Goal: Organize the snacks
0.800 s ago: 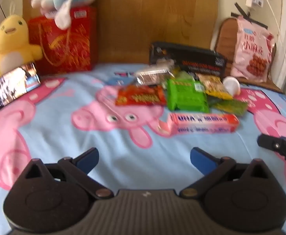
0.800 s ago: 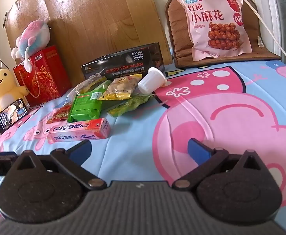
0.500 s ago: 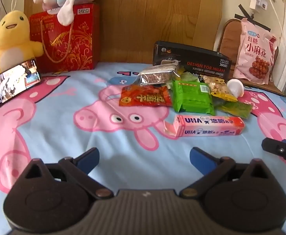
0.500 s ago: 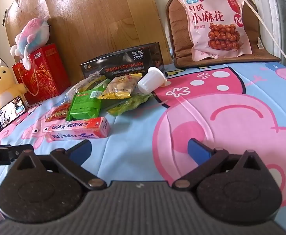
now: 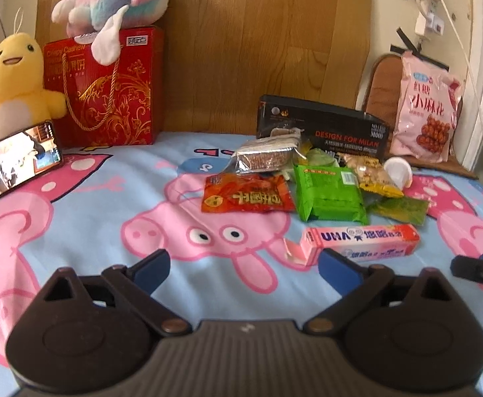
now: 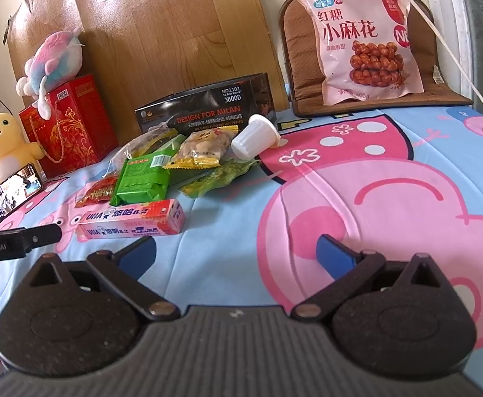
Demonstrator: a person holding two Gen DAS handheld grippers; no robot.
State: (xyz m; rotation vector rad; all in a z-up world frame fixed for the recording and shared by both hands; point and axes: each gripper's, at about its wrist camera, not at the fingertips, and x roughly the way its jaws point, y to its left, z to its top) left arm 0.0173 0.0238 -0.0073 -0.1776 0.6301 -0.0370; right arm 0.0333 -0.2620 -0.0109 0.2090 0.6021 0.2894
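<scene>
A pile of snacks lies on the cartoon-pig bedsheet: a pink candy box, a green packet, a red packet, a silver packet, a yellow packet, a dark green pouch and a white cup. My left gripper is open and empty, just short of the pink box. My right gripper is open and empty, right of the pile.
A black box stands behind the pile. A large pink snack bag leans on a brown cushion. A red gift bag, two plush toys and a phone are at the left.
The left gripper has moved forward toward the snacks and steadied; the pile now looks larger. The right gripper has barely moved.
</scene>
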